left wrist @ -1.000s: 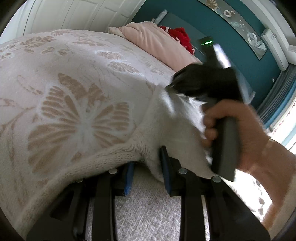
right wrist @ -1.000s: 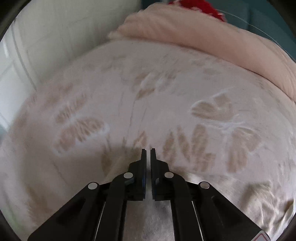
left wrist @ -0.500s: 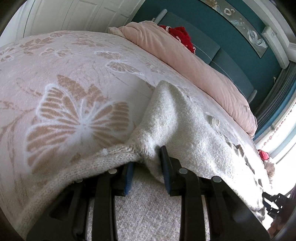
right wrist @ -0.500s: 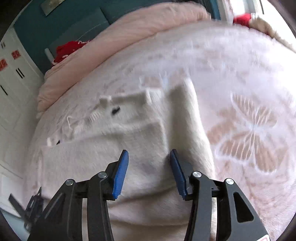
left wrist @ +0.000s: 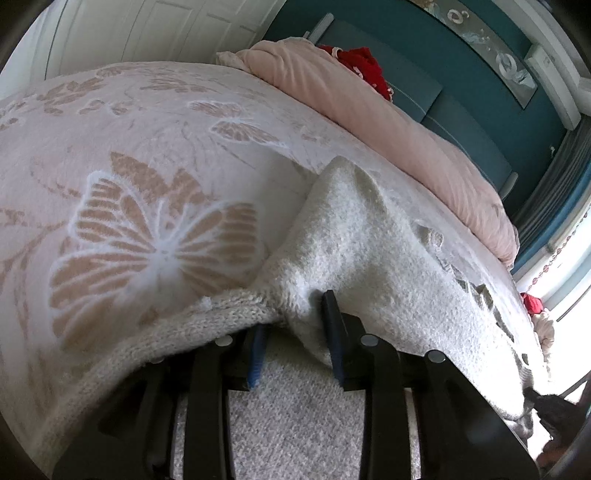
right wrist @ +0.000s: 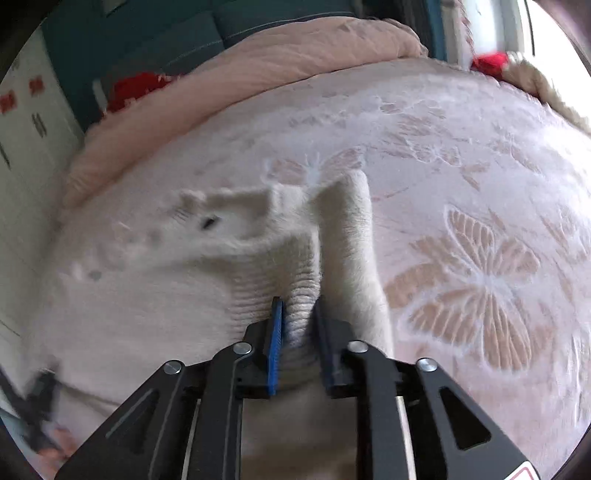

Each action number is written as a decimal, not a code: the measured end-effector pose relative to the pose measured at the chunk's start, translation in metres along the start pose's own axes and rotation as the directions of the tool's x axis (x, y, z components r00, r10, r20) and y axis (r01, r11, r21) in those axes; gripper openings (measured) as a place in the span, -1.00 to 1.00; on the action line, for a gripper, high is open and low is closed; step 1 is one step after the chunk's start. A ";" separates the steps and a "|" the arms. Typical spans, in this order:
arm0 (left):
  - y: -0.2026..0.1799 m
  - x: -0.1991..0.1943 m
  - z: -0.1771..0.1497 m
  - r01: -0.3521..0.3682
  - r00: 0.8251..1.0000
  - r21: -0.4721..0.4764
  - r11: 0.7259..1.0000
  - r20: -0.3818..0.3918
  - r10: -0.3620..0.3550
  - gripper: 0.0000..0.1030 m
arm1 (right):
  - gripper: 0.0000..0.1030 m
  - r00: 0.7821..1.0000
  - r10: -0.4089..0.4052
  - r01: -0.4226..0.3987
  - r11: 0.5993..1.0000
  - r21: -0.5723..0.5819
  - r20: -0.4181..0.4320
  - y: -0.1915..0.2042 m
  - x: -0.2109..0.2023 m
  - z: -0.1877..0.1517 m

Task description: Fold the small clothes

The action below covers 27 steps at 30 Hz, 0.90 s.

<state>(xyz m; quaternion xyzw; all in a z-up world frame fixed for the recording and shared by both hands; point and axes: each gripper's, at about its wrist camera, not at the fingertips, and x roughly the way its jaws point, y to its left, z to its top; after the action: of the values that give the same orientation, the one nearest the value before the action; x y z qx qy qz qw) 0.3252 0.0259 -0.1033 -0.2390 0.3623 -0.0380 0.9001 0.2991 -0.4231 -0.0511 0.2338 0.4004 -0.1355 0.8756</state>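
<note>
A cream knitted sweater [left wrist: 369,236] lies spread on a pink bedspread with butterfly patterns [left wrist: 155,155]. My left gripper [left wrist: 295,332] is shut on the sweater's ribbed edge, which bunches over its fingers. In the right wrist view the sweater [right wrist: 207,258] lies flat with one sleeve [right wrist: 354,236] folded along its side. My right gripper [right wrist: 298,317] is shut on a ribbed fold of the sweater. The right gripper also shows in the left wrist view [left wrist: 550,406] at the sweater's far corner.
A rolled pink duvet [left wrist: 369,110] lies along the head of the bed, with a red item [left wrist: 362,62] behind it. A teal wall [left wrist: 461,66] and white doors [left wrist: 147,29] stand behind. A window is at the right.
My right gripper left the area beside the left one, swung to the sweater's other side and closed from open onto a ribbed fold. The left gripper has kept its hold.
</note>
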 end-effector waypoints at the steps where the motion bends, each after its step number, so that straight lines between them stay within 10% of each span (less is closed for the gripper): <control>1: -0.001 -0.001 0.002 -0.001 1.000 0.000 1.000 -0.009 0.001 -0.40 | -0.58 1.000 0.019 -0.019 1.000 0.014 0.012 0.000 -0.014 -0.003; 5: -0.008 -0.030 0.013 0.041 0.988 0.040 0.998 -0.149 -0.034 0.08 | 0.17 0.999 0.036 -0.037 0.999 0.033 0.010 -0.011 -0.088 -0.046; 7: -0.004 -0.058 0.011 0.040 0.984 0.047 0.998 -0.175 -0.031 0.75 | 0.24 0.999 0.027 -0.027 1.000 0.012 -0.031 -0.021 -0.116 -0.078; 15: 0.070 -0.184 -0.040 0.003 0.959 0.075 0.997 -0.282 0.018 0.87 | 0.37 0.973 0.008 0.003 0.999 0.046 -0.231 -0.068 -0.172 -0.215; 23: 0.092 -0.212 -0.081 -0.031 0.967 0.009 0.999 -0.254 0.032 0.85 | 0.49 0.971 0.087 -0.070 0.994 0.085 -0.223 -0.046 -0.159 -0.232; 24: 0.089 -0.209 -0.081 -0.039 0.967 0.022 0.999 -0.252 0.043 0.76 | 0.49 0.976 0.080 -0.064 0.994 0.084 -0.204 -0.043 -0.156 -0.230; 27: 0.079 -0.196 -0.077 -0.039 0.944 0.042 0.998 -0.326 0.051 -0.86 | 0.14 0.981 0.081 -0.064 0.993 0.099 -0.178 -0.038 -0.154 -0.223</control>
<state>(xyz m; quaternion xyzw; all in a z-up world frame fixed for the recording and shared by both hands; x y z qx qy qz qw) 0.1211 0.1116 -0.0632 -0.2053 0.5112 -0.0628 0.8322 0.0418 -0.3321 -0.0716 0.3002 0.4632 -0.1001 0.8278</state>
